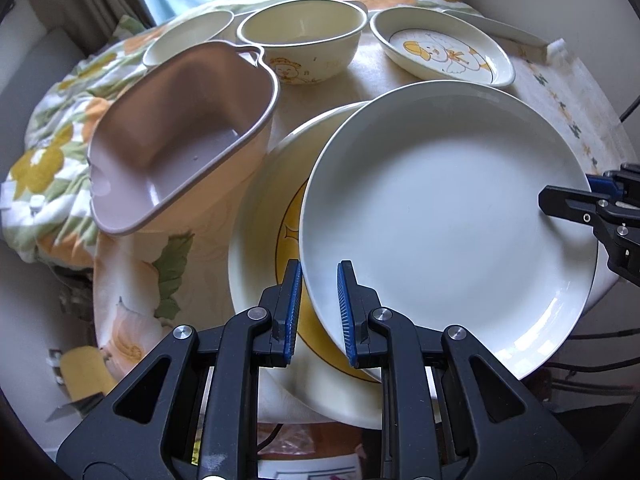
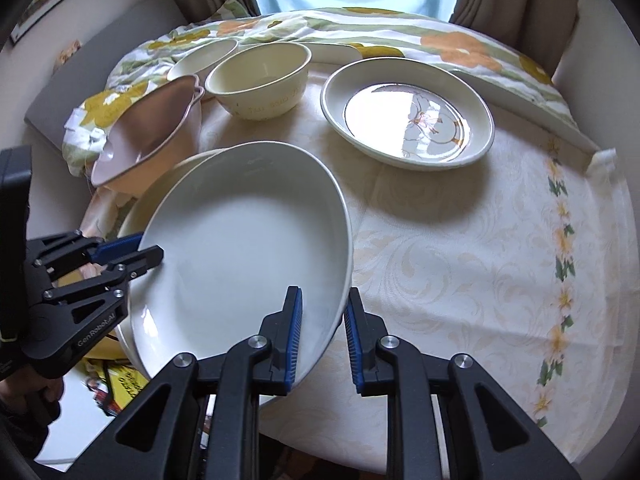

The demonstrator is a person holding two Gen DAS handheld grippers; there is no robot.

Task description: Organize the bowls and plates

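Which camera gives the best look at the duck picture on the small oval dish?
The left wrist view: the duck dish shows its drawing clearly, a white duck with an orange beak and bow. In the right wrist view the same dish is larger, but window glare washes out its centre, leaving only faint outlines.

The white plate (image 1: 444, 216) covers most of the yellow-patterned plate (image 1: 260, 280) beneath it, so that plate's picture cannot be made out. The pink container (image 1: 180, 136) hides part of a shallow bowl (image 1: 188, 34) behind it. Glare washes out the duck plate (image 2: 408, 114) in the right wrist view. The right claw (image 1: 560, 200) is cut off by the left wrist view's edge.
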